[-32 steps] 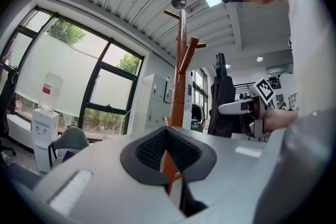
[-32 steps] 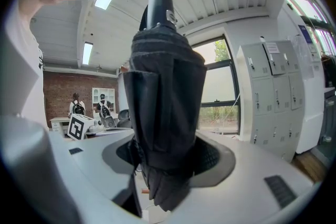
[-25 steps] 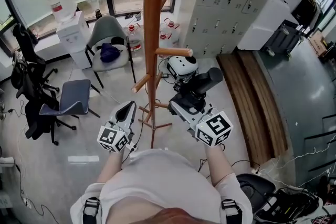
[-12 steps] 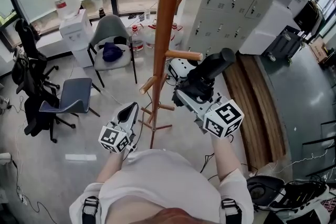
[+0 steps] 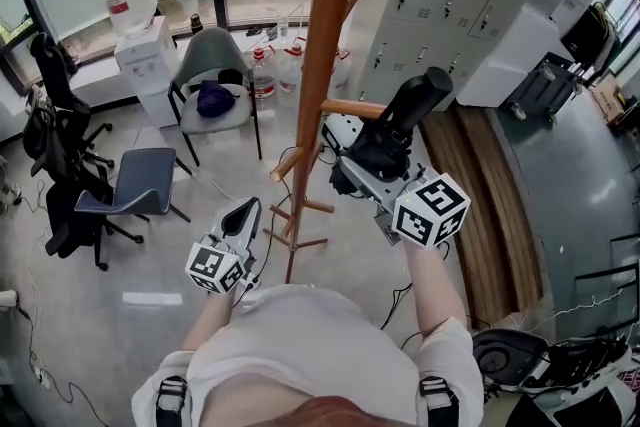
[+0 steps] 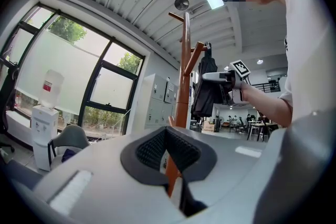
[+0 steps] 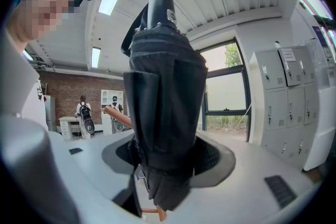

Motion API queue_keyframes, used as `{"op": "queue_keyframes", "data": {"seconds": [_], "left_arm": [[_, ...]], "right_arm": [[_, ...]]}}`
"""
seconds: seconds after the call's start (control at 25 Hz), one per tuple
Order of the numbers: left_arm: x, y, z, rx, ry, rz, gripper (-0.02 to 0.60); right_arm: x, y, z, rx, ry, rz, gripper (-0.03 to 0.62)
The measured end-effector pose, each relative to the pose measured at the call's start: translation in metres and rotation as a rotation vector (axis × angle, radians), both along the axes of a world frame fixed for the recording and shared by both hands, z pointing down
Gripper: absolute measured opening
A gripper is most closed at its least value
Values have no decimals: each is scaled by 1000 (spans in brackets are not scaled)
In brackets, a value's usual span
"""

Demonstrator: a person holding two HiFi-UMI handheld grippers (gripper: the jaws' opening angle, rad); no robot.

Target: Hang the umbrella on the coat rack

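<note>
The wooden coat rack point(image 5: 328, 45) stands just ahead of me, with short pegs point(image 5: 352, 108) sticking out of its pole. My right gripper point(image 5: 375, 160) is shut on a black folded umbrella point(image 5: 402, 120), held upright just right of the pole beside a peg. In the right gripper view the umbrella point(image 7: 165, 97) fills the middle between the jaws, and a peg point(image 7: 118, 115) shows behind it. My left gripper point(image 5: 242, 215) hangs lower, left of the rack's base, shut and empty. From the left gripper view the coat rack point(image 6: 184, 86) and the umbrella point(image 6: 207, 93) are ahead.
A grey chair point(image 5: 212, 85) and a water dispenser point(image 5: 140, 45) stand by the window behind the rack. Another chair point(image 5: 135, 185) and black office chairs point(image 5: 60, 145) are at the left. Grey lockers point(image 5: 450, 5) and a wooden platform point(image 5: 490, 195) are on the right.
My right gripper has lifted the umbrella and carried it up beside the rack's peg. The left gripper has stayed where it was.
</note>
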State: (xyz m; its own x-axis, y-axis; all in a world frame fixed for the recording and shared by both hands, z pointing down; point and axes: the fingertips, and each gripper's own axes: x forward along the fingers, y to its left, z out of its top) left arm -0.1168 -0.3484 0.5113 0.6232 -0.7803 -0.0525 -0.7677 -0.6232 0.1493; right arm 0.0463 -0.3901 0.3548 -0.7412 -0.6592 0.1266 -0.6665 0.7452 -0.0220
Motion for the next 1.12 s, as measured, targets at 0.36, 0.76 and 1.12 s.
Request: {"op": "queue_keyframes", "data": {"seconds": [0.36,0.76,1.12], "left_arm": [[3,-5,-2,0,0,4,11],[5,-10,-4,-3,8,6,11],[0,-12,-7,13,-10,-3,11]], "right_arm": [[-5,-27,18,-44,35,24,259],[-16,-38,64,-81,91,84,259],[-16,-33,119,-105,189,151,259]]}}
